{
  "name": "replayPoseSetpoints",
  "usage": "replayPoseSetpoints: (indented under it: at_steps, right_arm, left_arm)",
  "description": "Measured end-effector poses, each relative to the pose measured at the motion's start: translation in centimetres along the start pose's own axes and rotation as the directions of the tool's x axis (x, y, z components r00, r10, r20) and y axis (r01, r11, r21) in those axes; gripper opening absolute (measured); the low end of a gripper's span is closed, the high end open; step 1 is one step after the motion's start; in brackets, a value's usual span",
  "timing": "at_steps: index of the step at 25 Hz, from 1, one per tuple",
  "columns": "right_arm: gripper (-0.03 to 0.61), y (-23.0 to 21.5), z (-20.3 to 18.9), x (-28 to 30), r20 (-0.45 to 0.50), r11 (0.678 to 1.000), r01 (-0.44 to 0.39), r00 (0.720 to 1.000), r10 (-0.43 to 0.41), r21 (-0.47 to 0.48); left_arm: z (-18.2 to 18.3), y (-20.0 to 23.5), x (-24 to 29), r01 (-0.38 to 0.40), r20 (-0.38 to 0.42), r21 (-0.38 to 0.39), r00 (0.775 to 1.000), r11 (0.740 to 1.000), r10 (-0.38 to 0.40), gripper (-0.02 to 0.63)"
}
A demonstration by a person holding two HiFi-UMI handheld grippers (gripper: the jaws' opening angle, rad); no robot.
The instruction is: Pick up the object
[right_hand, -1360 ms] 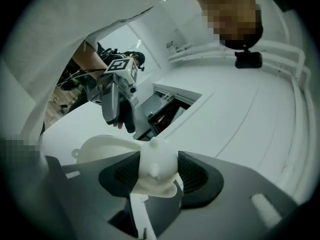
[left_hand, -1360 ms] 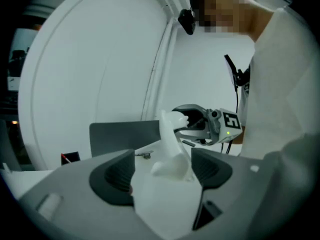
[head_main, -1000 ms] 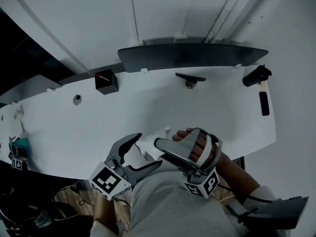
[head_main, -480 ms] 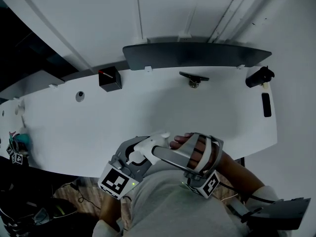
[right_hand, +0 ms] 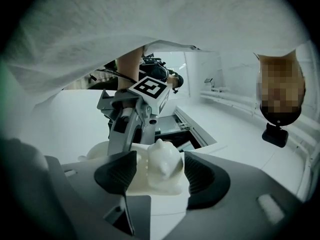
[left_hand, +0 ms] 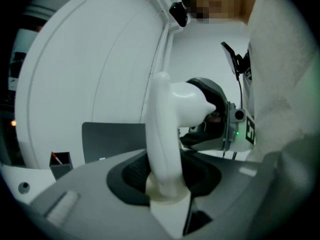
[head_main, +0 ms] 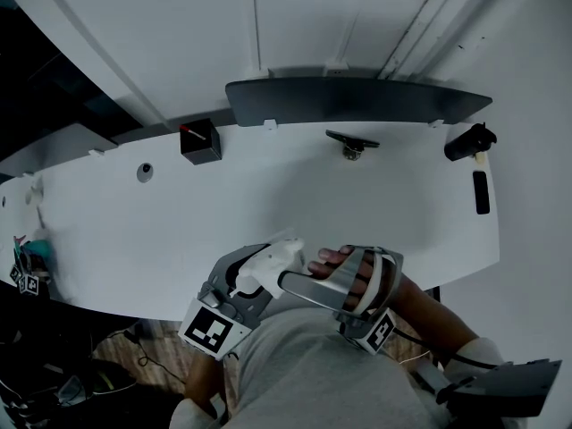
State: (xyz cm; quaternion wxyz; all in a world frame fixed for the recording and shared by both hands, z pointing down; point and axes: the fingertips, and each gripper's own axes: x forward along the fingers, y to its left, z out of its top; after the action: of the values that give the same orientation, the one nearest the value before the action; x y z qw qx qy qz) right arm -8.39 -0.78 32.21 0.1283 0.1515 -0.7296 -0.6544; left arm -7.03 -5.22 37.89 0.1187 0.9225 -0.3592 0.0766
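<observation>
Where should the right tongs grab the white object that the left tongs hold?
Probably take the white object by its rounded end, from the right, squeezing its sides: the left tongs, just closed, clamp its long stem, leaving that end free. The right tongs, just opening, straddle it.

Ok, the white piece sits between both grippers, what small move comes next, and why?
Probably draw the right gripper straight back off the white piece. Its jaws have just been opening and stand apart around the piece's end, while the left gripper, whose jaws have just been closing, presses on its other part, so the left seems to carry it.
</observation>
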Motion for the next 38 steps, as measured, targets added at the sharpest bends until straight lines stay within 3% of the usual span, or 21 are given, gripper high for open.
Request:
replayPoseSetpoints:
  at_steps: [2, 4, 6, 8, 10, 13, 15, 17, 19, 23, 24, 27, 32, 35, 38]
  right_arm:
    - [0.305, 0.1, -0.1, -0.3, -0.001, 1.0, 0.002, 1.0, -0.002, 0.01]
    - [0.305, 0.1, -0.4, -0.7, -0.008, 0.998, 0.006, 1.0, -0.006, 0.054]
    - [0.299, 0.0, -0.9, -1.0, -0.021, 0.986, 0.008, 1.0, -0.004, 0.167]
    - [0.282, -0.3, -1.7, -1.1, -0.042, 0.938, 0.014, 0.999, 0.0, 0.345]
    - [0.268, -0.6, -2.8, -1.1, -0.064, 0.831, 0.024, 0.998, 0.014, 0.556]
    - [0.19, -0.2, -4.8, -1.0, -0.091, 0.57, 0.037, 0.994, 0.066, 0.821]
    - [0.095, 0.7, -6.2, -1.0, -0.124, 0.411, 0.07, 0.987, 0.104, 0.909]
    - [0.003, 2.0, -7.3, -0.8, -0.175, 0.319, 0.117, 0.972, 0.159, 0.94]
    - [0.002, 3.6, -8.0, -0.4, -0.193, 0.252, 0.134, 0.955, 0.227, 0.958]
    - [0.002, 5.3, -8.6, 0.6, -0.191, 0.069, 0.179, 0.942, 0.277, 0.981]
    - [0.002, 5.6, -8.6, 0.7, -0.201, 0.042, 0.197, 0.937, 0.287, 0.98]
    - [0.002, 6.5, -8.2, 1.0, -0.24, 0.029, 0.244, 0.915, 0.325, 0.969]
    - [0.002, 6.9, -7.4, 1.7, -0.3, 0.071, 0.293, 0.894, 0.333, 0.953]
    - [0.002, 7.4, -7.2, 0.9, -0.324, 0.095, 0.311, 0.882, 0.343, 0.946]
    - [0.002, 8.3, -6.8, -0.2, -0.352, 0.058, 0.357, 0.863, 0.362, 0.932]
  left_arm:
    - [0.5, 0.9, -0.5, -0.022, 0.035, -0.047, 0.999, 0.999, 0.024, 0.161]
    - [0.8, 1.7, -1.1, -0.04, 0.057, -0.042, 0.998, 0.998, 0.042, 0.161]
    - [1.0, 2.3, -1.6, -0.062, 0.069, -0.019, 0.996, 0.998, 0.063, 0.161]
    - [1.2, 2.5, -1.9, -0.078, 0.082, -0.017, 0.993, 0.997, 0.079, 0.163]
    - [1.4, 2.6, -2.2, -0.091, 0.098, -0.023, 0.991, 0.996, 0.093, 0.163]
    - [1.2, 2.5, -2.3, -0.108, 0.099, -0.013, 0.989, 0.994, 0.109, 0.163]
    - [0.9, 2.4, -2.2, -0.112, 0.097, -0.015, 0.989, 0.994, 0.113, 0.163]
    - [0.8, 2.3, -2.4, -0.122, 0.107, -0.028, 0.987, 0.992, 0.124, 0.163]
    - [0.5, 2.5, -2.6, -0.136, 0.117, -0.044, 0.983, 0.99, 0.14, 0.163]
    - [-0.1, 2.7, -2.7, -0.167, 0.112, -0.052, 0.979, 0.985, 0.172, 0.164]
    - [-0.2, 2.7, -2.6, -0.167, 0.106, -0.056, 0.979, 0.984, 0.172, 0.164]
    - [-1.4, 3.0, -2.8, -0.167, 0.068, -0.066, 0.983, 0.984, 0.171, 0.164]
    - [-2.4, 3.1, -3.2, -0.13, 0.083, -0.106, 0.987, 0.986, 0.139, 0.164]
    - [-3.5, 2.6, -3.0, -0.108, 0.052, -0.115, 0.992, 0.987, 0.115, 0.163]
    - [-4.5, 1.8, -2.6, -0.069, 0.035, -0.116, 0.997, 0.991, 0.074, 0.163]
